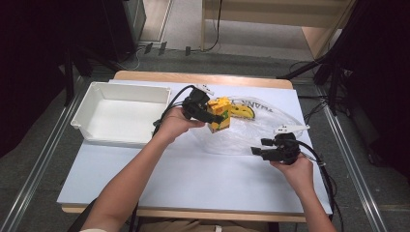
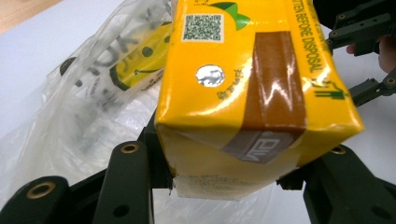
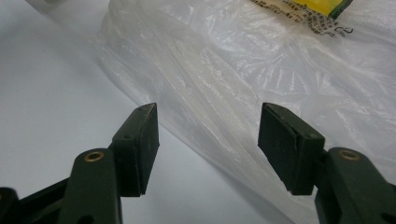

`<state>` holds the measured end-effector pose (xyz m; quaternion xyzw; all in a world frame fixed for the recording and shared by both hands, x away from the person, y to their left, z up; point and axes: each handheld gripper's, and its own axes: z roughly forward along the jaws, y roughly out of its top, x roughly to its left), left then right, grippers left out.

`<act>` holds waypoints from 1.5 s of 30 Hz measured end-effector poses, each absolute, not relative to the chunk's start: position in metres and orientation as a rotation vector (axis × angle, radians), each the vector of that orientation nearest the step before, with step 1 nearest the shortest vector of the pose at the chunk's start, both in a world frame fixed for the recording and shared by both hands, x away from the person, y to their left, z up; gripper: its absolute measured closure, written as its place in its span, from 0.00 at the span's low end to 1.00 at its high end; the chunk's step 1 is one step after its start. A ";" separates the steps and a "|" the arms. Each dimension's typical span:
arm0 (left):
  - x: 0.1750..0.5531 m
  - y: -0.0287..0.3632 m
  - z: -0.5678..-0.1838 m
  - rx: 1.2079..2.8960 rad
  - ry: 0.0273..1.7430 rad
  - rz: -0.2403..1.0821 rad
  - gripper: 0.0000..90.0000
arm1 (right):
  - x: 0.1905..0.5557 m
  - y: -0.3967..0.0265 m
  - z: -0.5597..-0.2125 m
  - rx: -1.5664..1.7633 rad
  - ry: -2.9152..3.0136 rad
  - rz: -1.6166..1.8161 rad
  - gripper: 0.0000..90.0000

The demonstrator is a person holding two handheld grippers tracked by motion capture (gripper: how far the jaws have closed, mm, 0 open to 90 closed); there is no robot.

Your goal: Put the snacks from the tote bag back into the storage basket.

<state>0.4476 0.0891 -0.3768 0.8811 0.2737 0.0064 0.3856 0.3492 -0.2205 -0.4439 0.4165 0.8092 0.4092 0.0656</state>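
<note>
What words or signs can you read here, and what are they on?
"...N BEFORE DISPOSAL", start cut off: carton side.
QR code, green bin pictogram: carton; small print beneath blurred.
"THANK", partly creased: plastic bag.
Dark letters through the bag in the left gripper view: unreadable.

Two bare forearms reach in from the near edge. The left hand [image 1: 175, 122] stretches furthest forward, its left tongs [image 1: 216, 117] pointing right with the jaws clamped. The right hand [image 1: 296, 169] sits nearer, its right tongs [image 1: 255, 147] pointing left with jaws parted.
</note>
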 end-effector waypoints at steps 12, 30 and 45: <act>0.451 0.105 -0.368 2.234 0.710 0.017 0.57 | 0.351 -0.218 -0.444 1.244 2.450 1.235 0.43; 0.455 0.126 -0.357 2.225 0.731 0.042 0.57 | 0.351 -0.215 -0.444 1.231 2.466 1.230 0.43; 0.457 0.147 -0.345 2.214 0.749 0.074 0.57 | 0.352 -0.213 -0.444 1.218 2.473 1.227 0.43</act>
